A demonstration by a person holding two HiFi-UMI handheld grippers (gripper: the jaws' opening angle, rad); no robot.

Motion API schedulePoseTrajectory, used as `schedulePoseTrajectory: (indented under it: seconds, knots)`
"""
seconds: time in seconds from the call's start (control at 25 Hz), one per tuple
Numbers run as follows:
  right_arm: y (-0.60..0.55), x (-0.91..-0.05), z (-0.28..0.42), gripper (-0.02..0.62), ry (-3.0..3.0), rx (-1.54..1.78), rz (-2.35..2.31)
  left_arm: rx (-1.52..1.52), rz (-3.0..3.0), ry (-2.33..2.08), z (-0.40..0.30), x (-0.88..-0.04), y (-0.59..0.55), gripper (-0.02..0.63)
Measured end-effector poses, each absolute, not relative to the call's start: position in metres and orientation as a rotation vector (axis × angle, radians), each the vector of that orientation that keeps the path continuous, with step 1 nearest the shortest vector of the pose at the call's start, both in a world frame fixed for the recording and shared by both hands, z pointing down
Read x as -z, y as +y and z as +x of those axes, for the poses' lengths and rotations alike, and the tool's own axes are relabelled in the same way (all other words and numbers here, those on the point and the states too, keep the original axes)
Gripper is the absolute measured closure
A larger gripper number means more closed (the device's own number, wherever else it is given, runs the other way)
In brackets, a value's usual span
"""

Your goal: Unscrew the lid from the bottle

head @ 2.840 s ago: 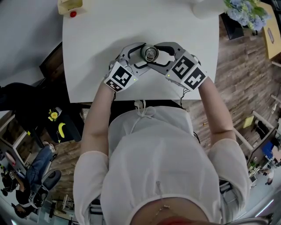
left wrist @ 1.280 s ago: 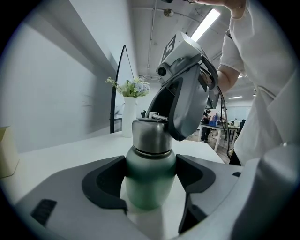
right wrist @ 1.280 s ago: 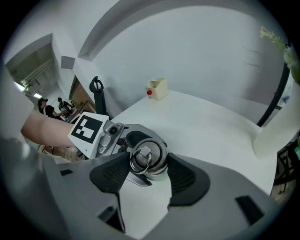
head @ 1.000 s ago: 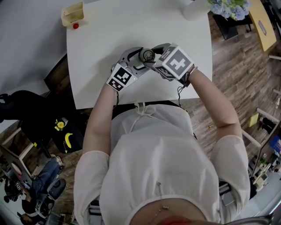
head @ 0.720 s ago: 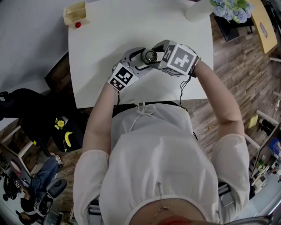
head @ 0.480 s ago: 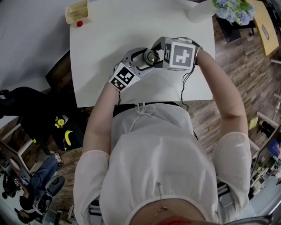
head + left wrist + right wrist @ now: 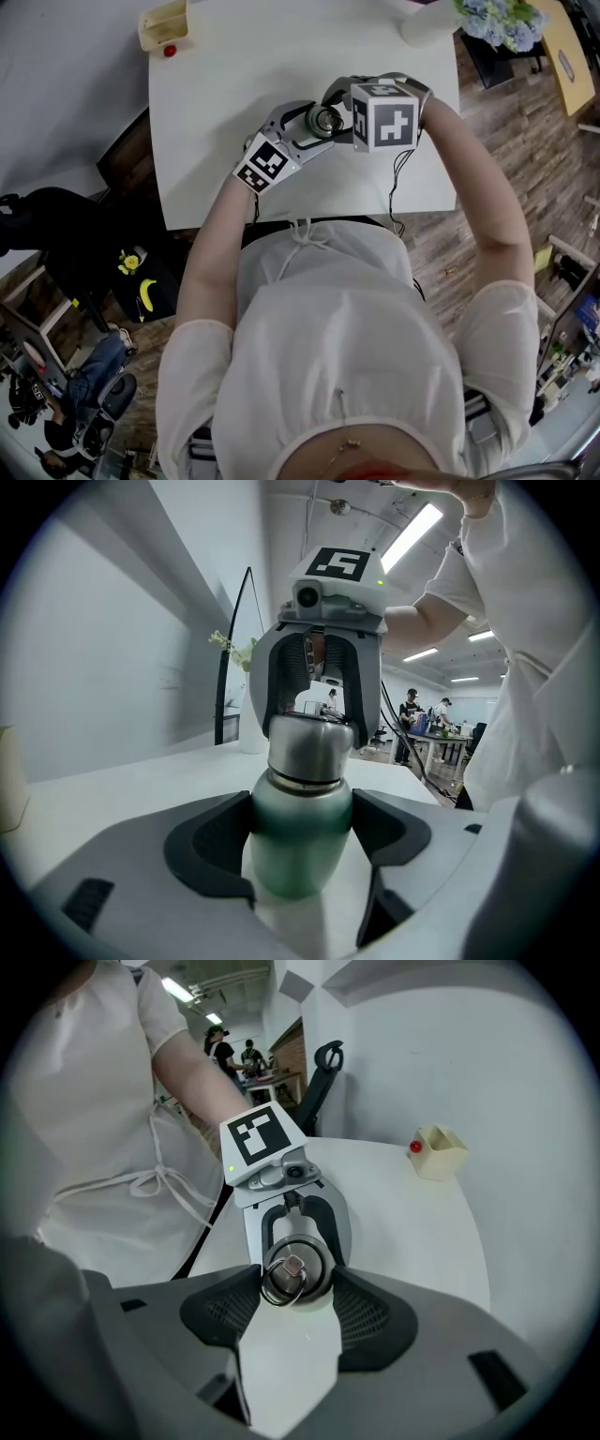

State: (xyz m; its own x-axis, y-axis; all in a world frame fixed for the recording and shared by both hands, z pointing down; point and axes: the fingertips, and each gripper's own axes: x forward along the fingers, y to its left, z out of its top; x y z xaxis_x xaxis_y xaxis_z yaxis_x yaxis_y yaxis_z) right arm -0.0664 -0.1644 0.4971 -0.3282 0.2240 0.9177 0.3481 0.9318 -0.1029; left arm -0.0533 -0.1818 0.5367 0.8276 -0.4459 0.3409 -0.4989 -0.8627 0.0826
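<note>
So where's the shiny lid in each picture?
Head view: the lid is above the middle, seen from on top, over the white table.
Left gripper view: the lid is in the middle, seen side-on, on top of the green bottle.
Right gripper view: the lid is just below the middle, seen from above, with its ring showing.
Shared landmark: the white table is in all three views.

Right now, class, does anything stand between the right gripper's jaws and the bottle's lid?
Nothing visible does. The right gripper has its jaws closed on the lid, one on each side, with no gap left. The left gripper clamps the green bottle just below the lid, on the white table.
</note>
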Motion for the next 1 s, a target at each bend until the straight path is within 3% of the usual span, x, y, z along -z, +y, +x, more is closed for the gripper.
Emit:
schedulePoseTrajectory:
  seconds: [0.16,0.32,0.64,1.0]
  knots:
    - [-0.164,-0.484,-0.07,0.339,-2.091,-0.062,-0.269,-0.466,2.842,-0.738,-0.053,-0.536,-0.182,0.247]
    - [-0.167,-0.475,-0.068,0.281,-2.192,-0.234,-0.086,-0.466,2.843,-0.736,-0.052,-0.536,-0.182,0.247]
    - [-0.172,-0.497,-0.067,0.339,-2.056,-0.415,0.331,-0.464,2.84,-0.736,-0.05,-0.535,-0.181,0.247]
    - [-0.168,-0.497,-0.068,0.351,-2.023,-0.3,0.177,-0.487,2.834,-0.723,-0.05,-0.536,-0.181,0.247]
